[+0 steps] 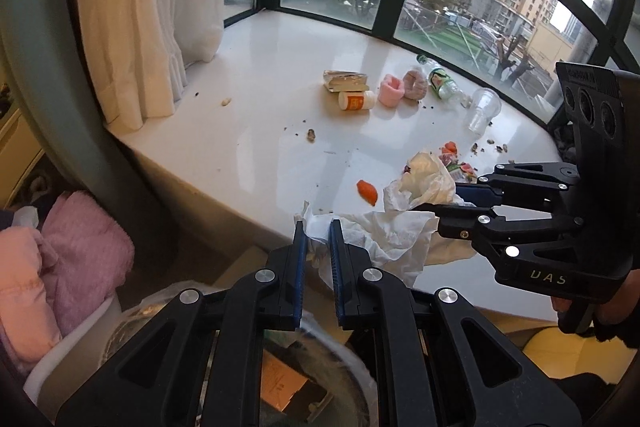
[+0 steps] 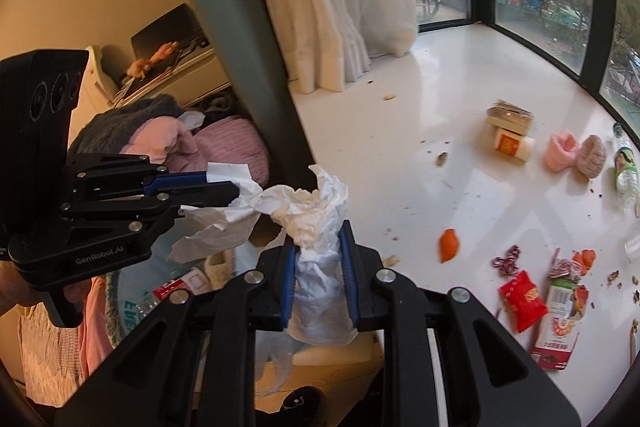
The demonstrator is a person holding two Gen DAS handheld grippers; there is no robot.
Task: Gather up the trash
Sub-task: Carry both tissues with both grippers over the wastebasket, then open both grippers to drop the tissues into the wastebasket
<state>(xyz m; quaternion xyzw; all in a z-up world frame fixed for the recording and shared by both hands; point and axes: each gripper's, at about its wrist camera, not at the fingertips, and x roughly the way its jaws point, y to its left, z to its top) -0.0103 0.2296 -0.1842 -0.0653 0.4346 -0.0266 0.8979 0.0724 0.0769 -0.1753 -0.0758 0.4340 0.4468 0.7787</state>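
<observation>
My left gripper [image 1: 318,241] pinches one end of a crumpled white tissue [image 1: 384,231], and my right gripper [image 2: 318,239] clamps the tissue's other, bulkier end; the tissue spans between them at the near edge of the white window ledge [image 1: 260,131]. Farther along the ledge lie an orange peel [image 1: 367,191], a white pill bottle [image 1: 356,100] and a clear plastic cup [image 1: 483,109]

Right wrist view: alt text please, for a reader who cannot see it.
The right claw clamps crumpled white tissue, whose other end the left claw pinches, held off the edge of a white window ledge. On the ledge lie orange peel, red snack wrappers and a small white bottle.
</observation>
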